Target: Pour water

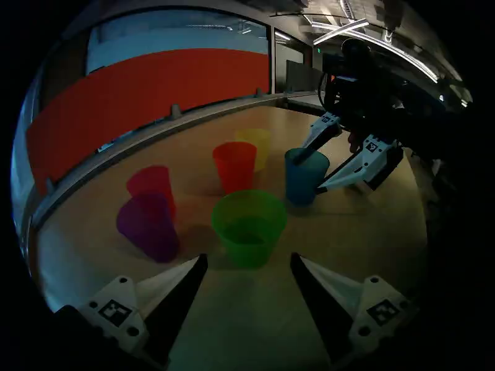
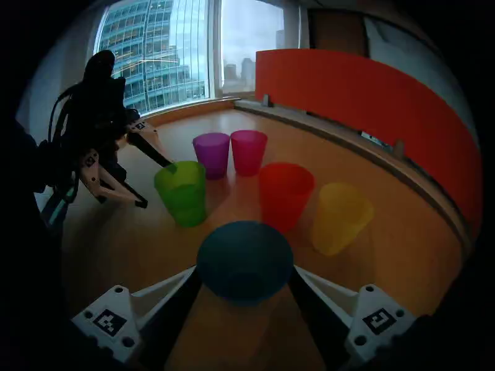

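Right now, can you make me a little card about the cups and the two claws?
cups: six, all upright on the wooden table
colours: green cup, blue cup, red cup, yellow cup, pink cup, purple cup
left claw: open, facing green cup
right claw: around blue cup, grip unclear
water: cannot tell

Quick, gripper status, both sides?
Left gripper: open, green cup just ahead, not held.
Right gripper: straddles the blue cup; whether it presses cannot be told.
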A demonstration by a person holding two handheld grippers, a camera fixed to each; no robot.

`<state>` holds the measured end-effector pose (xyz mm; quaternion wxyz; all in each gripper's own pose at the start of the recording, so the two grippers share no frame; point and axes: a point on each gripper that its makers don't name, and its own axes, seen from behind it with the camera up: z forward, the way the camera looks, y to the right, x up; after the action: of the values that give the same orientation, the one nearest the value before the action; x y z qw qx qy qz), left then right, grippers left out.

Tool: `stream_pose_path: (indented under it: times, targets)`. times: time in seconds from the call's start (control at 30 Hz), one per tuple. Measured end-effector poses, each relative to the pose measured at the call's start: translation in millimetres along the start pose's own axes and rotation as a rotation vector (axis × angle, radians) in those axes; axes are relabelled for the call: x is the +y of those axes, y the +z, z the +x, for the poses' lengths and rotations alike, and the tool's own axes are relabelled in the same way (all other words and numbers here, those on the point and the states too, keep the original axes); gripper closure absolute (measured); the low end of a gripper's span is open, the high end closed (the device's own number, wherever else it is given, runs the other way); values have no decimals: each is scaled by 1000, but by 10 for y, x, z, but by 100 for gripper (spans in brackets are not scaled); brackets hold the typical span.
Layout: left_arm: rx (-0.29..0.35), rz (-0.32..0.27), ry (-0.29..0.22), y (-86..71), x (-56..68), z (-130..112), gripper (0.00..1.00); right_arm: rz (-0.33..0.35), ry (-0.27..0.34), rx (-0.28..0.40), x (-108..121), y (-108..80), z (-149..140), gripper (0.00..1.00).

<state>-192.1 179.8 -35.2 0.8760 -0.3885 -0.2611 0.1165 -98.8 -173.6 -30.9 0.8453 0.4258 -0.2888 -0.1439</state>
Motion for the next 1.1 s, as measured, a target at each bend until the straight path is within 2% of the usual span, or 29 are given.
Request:
stream_pose_path:
  times: [0.27, 0.67, 0.87, 1.1]
  targets:
    - [24, 33, -30, -128, -55, 6, 0, -25, 11, 13, -5, -146, -38, 0]
    - [72, 110, -91, -422, -107, 3, 0, -115, 48, 51, 46, -549, -175, 0]
    - [99, 174, -107, -590, -157, 15, 0, -165, 82, 95, 58, -739, -178, 0]
    - [153, 272, -134, -808, -284, 50, 0, -230, 111, 168, 71, -935, -87, 0]
